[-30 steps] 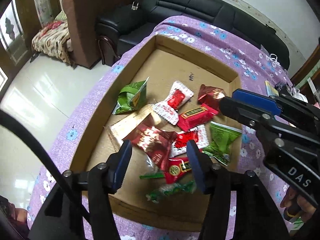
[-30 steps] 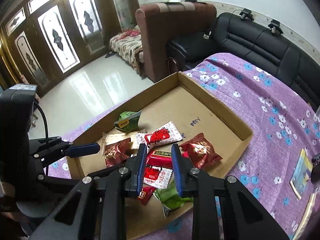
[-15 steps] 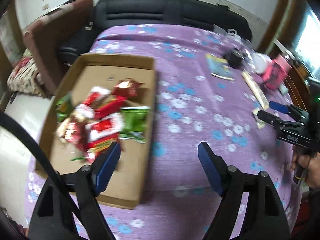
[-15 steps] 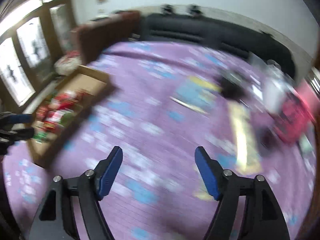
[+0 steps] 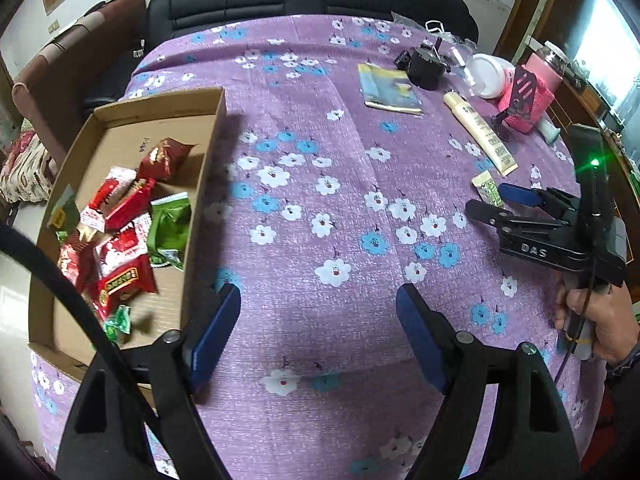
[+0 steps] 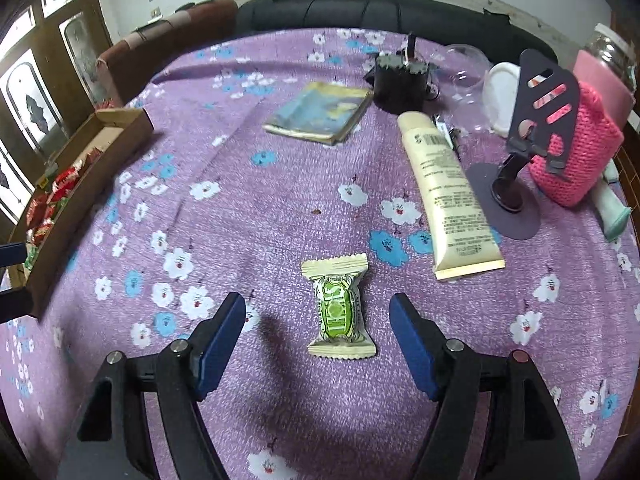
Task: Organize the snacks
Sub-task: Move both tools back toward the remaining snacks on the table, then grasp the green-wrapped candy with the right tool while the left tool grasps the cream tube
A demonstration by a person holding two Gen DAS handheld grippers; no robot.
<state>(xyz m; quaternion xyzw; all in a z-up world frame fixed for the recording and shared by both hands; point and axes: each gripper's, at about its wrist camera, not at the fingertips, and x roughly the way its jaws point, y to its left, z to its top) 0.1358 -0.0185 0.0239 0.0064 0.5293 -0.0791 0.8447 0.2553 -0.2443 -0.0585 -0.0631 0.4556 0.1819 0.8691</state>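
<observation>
Cardboard box (image 5: 120,120) full of wrapped snacks (image 5: 124,236) sits left of the left gripper (image 5: 318,336), whose jaws hang apart over bare purple cloth (image 5: 320,160). From the right wrist, the right gripper (image 6: 316,338), just closing a little, straddles a green candy (image 6: 338,308) without touching it.

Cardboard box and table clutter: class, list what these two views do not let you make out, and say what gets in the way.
- Cardboard box, left wrist view: near corner hidden behind a black cable and the left gripper.
- Snack packets, right wrist view: too small and blurred to count.
- Cream tube: print too small to read.
- Pink jar: partly covered by the black stand.
- Right gripper: the person's hand is out of frame.
</observation>
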